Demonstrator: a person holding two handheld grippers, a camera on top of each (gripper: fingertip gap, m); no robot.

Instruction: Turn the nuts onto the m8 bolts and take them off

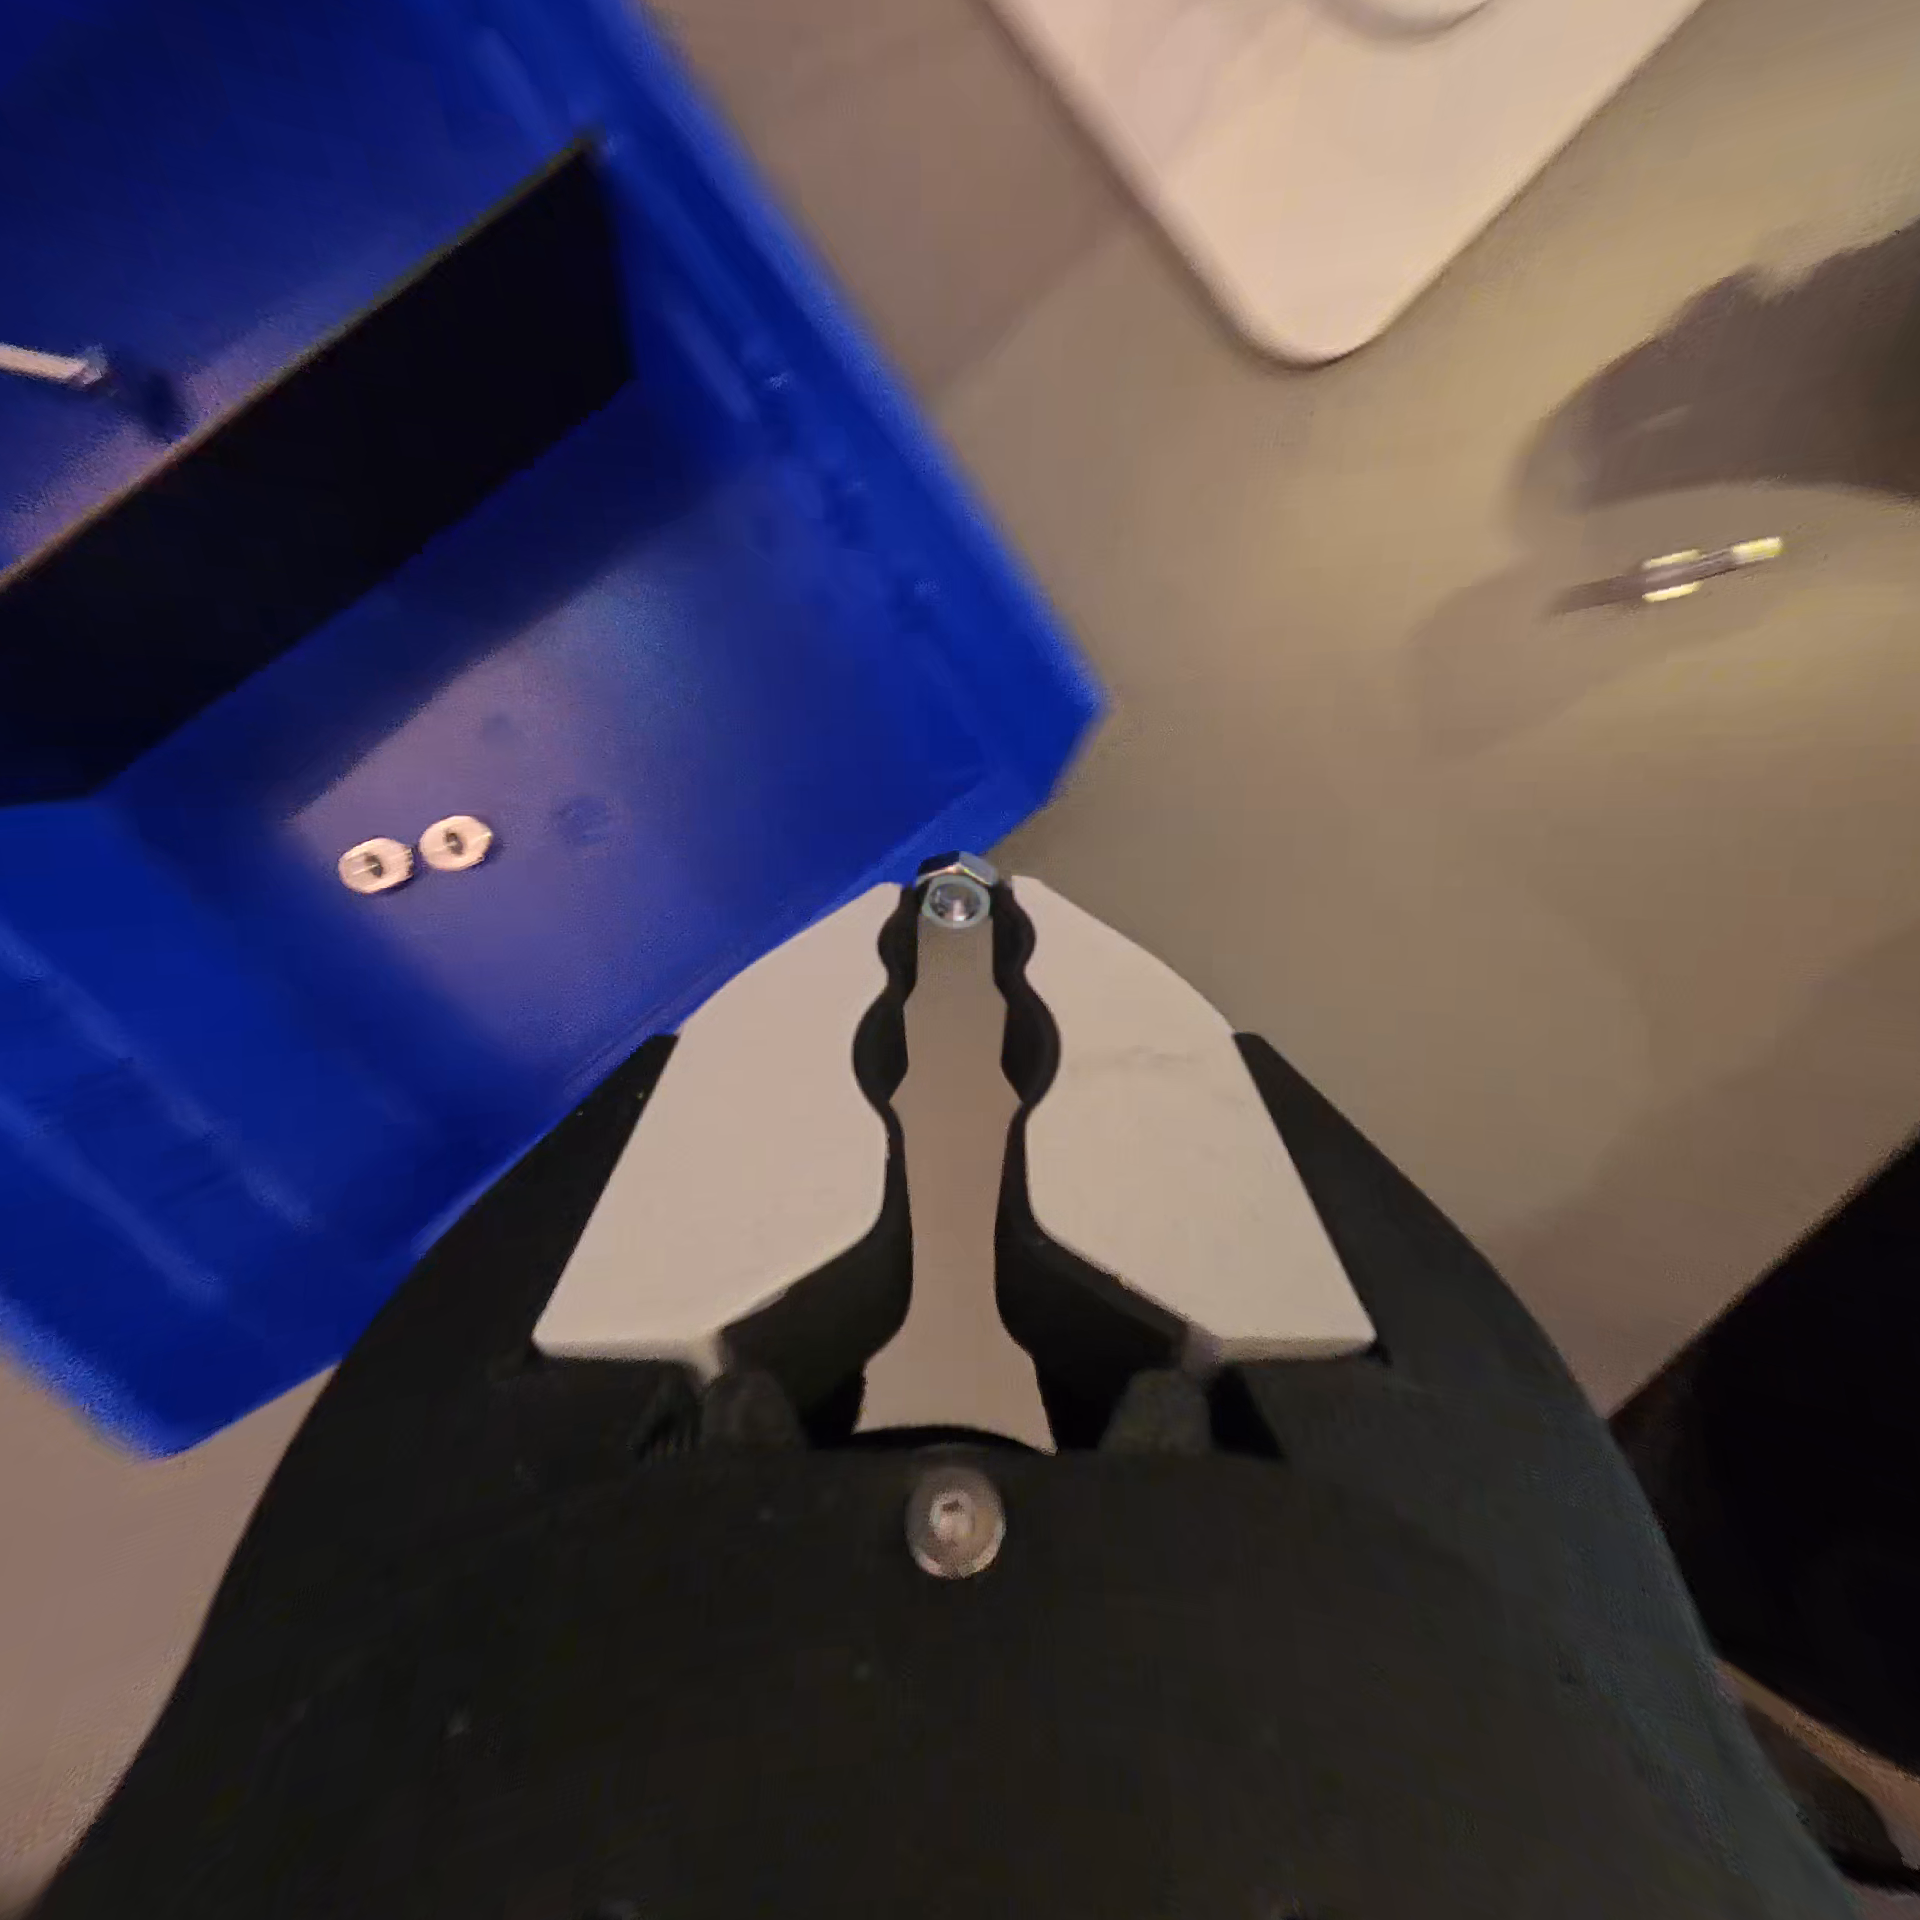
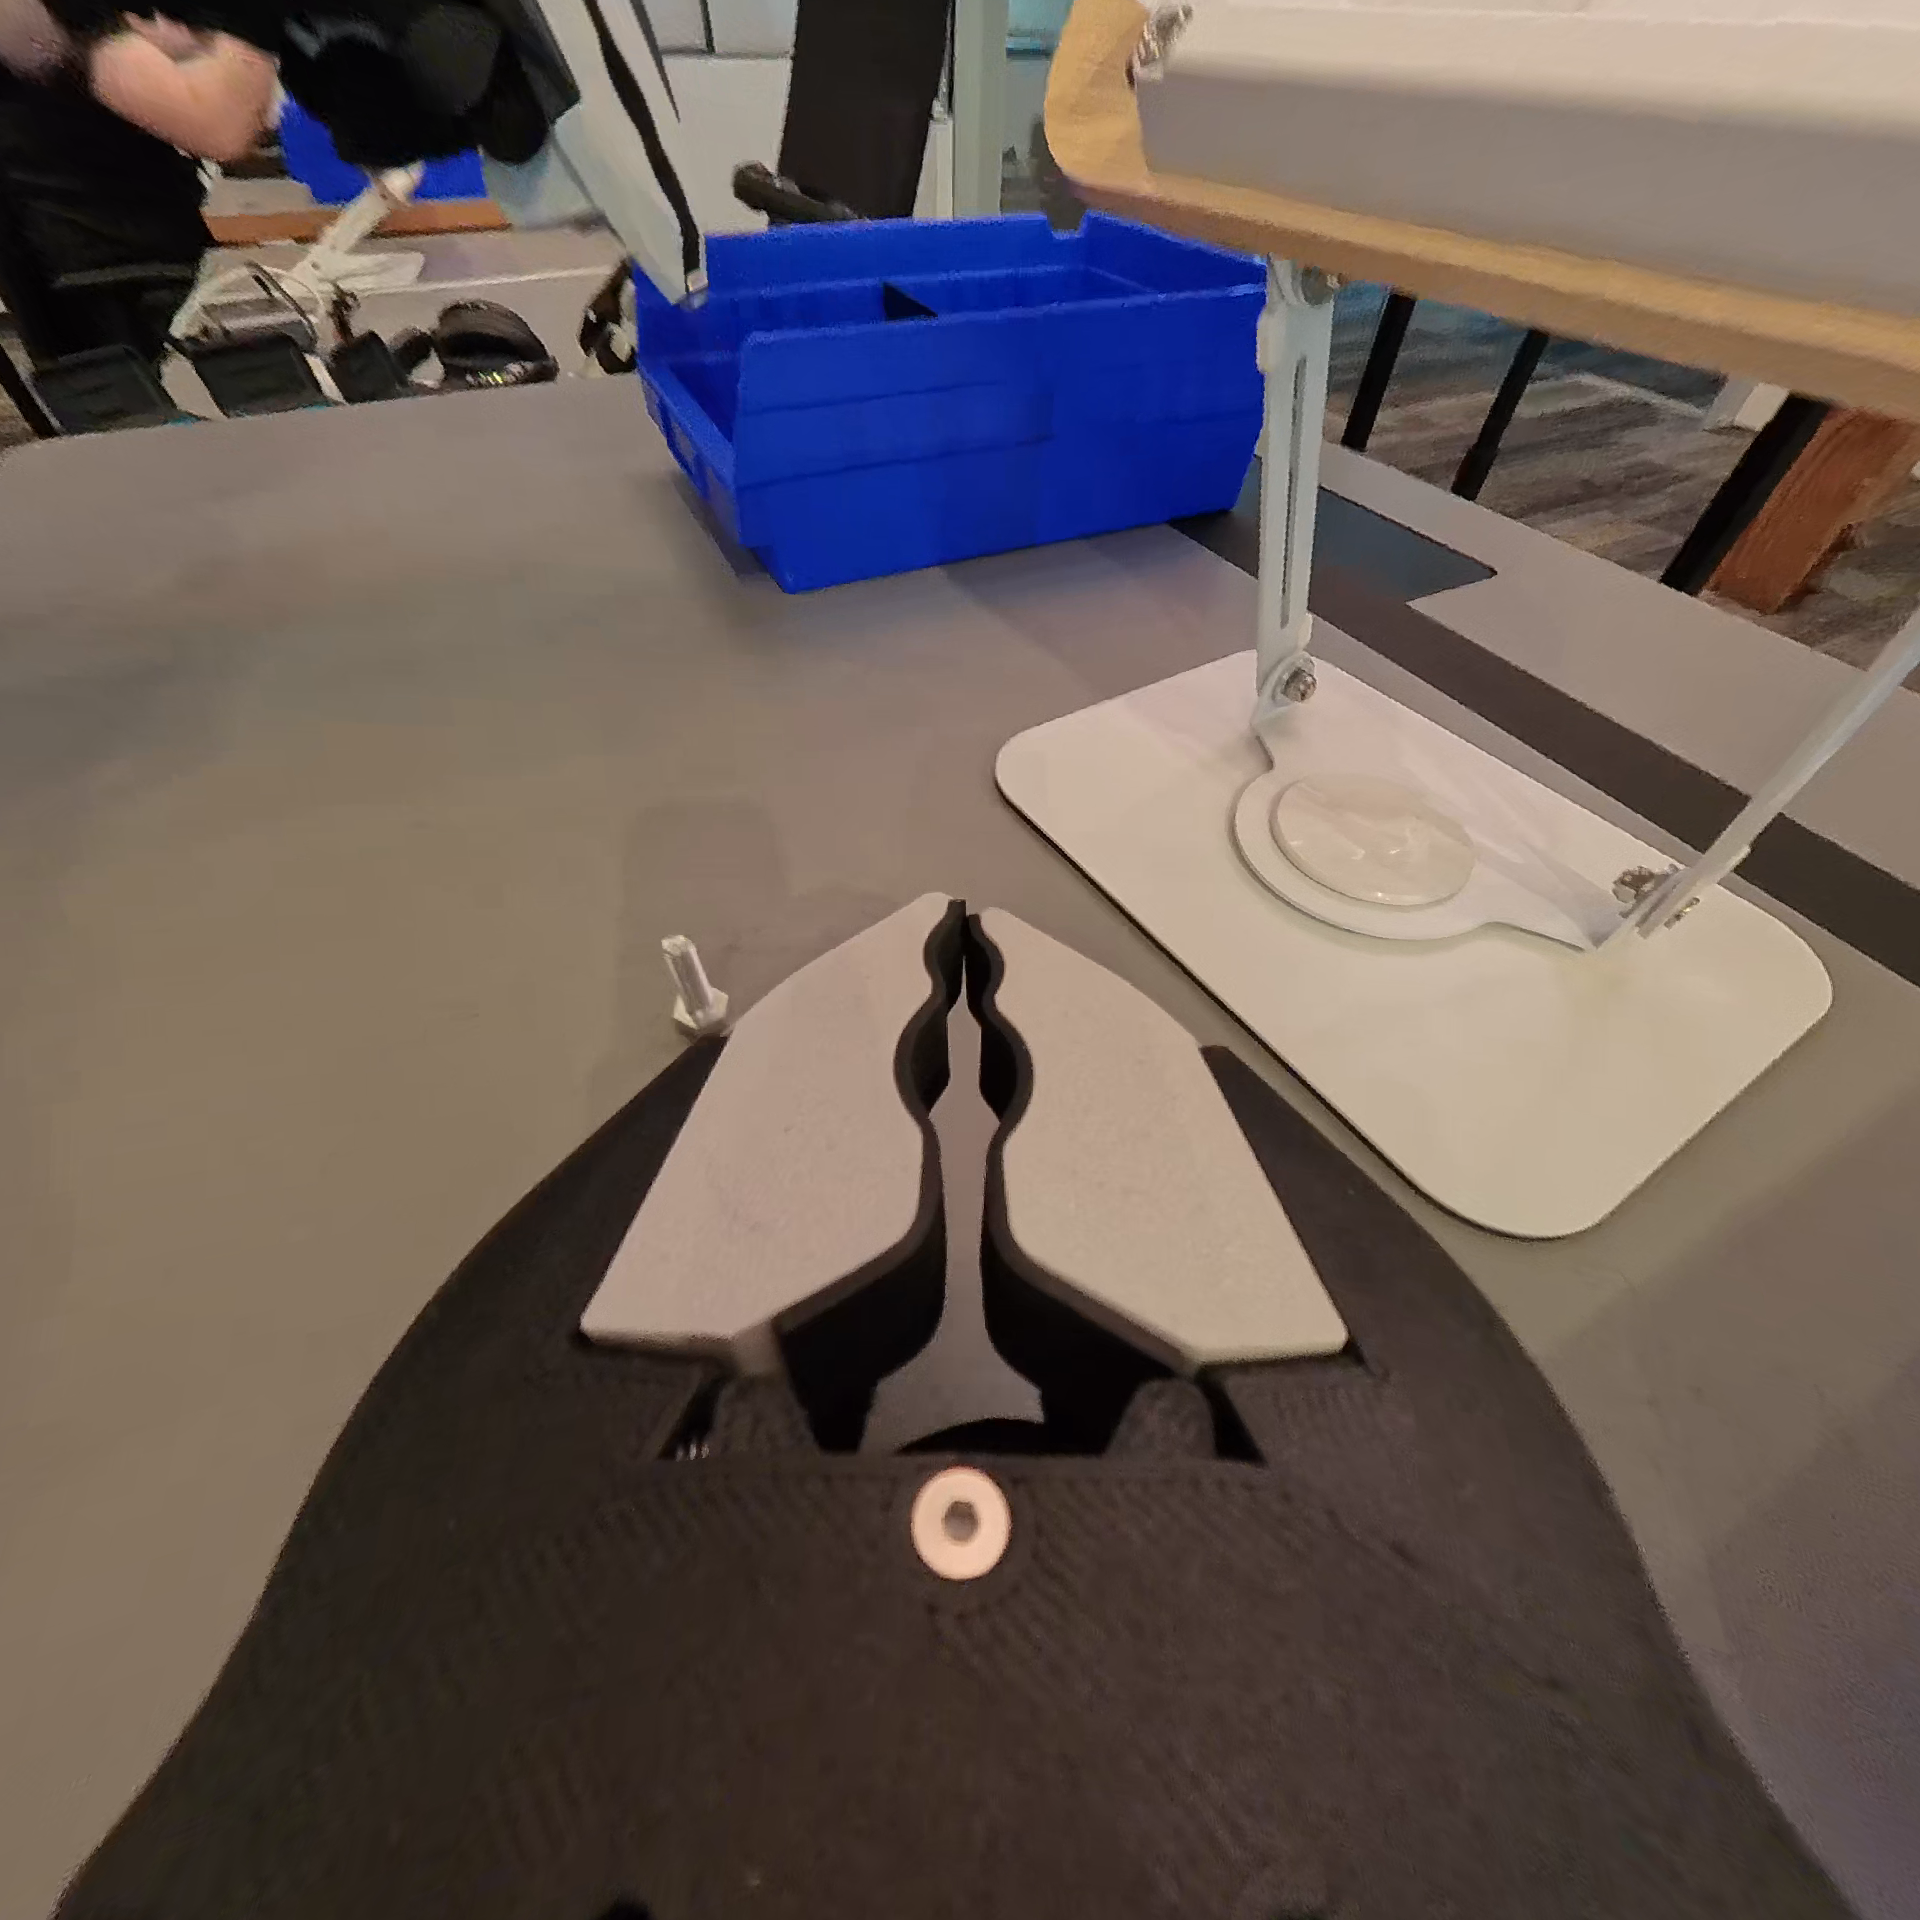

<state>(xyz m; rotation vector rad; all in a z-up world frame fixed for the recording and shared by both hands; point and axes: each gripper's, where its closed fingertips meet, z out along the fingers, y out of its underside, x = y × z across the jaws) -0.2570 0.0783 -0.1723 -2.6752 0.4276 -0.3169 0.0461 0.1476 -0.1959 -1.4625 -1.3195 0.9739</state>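
Silver nut (image 1: 957,900) pinched in left claw (image 1: 957,906) tips | right claw (image 2: 966,925) closed, bare | bolt (image 2: 694,987) upright on tabletop (image 2: 364,675)

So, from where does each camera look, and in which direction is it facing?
Left wrist view: sits on the left gripper, looks steeply down at the blue bin and grey table; its fingers pinch a silver nut.
Right wrist view: sits on the right gripper, low, looks forward across the table; its fingers are shut with nothing between them, a bolt standing beside them.
Shared: bin, table, white stand base.
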